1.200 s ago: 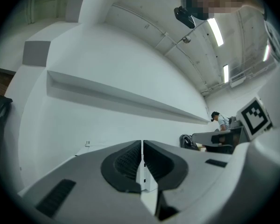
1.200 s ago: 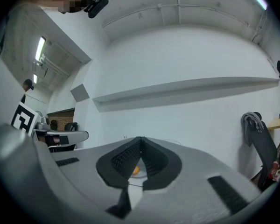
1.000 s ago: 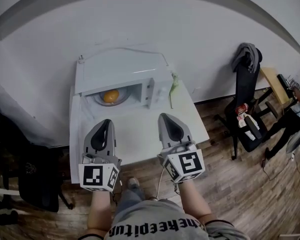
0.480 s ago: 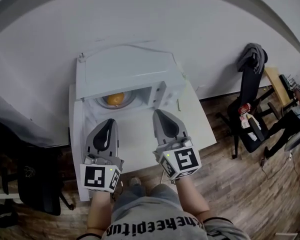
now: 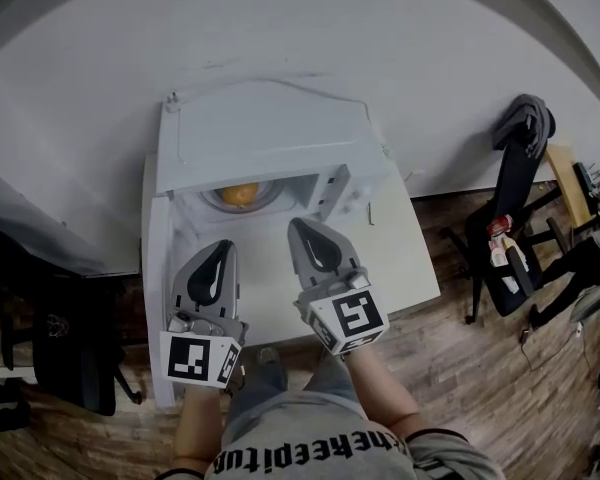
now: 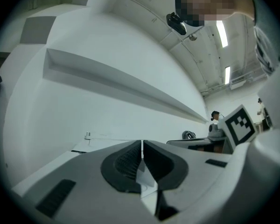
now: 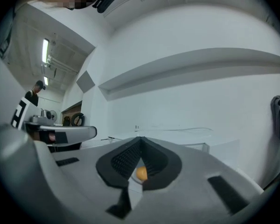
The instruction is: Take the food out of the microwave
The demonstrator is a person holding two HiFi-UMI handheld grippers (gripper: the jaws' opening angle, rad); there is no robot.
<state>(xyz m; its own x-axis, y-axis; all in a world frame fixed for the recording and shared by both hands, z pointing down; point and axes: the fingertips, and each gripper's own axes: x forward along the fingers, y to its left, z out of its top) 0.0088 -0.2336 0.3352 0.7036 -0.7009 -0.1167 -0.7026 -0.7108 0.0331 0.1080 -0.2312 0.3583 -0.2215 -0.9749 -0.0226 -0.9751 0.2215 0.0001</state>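
Grey right gripper (image 5: pixel 298 226) level, apparently facing microwave (image 5: pixel 270 138)

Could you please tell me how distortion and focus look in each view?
Head view: fisheye curves the walls, yet the white box-shaped microwave stays sharp. Left gripper view: black circular vignette. Right gripper view: same vignette; the round orange food looks soft.

table (image 5: pixel 395 253): white, against the wall
on table: microwave (image 5: pixel 265 133), door open
floor (image 5: pixel 500 388): wood planks
on floor: chair (image 5: pixel 508 230), right of table
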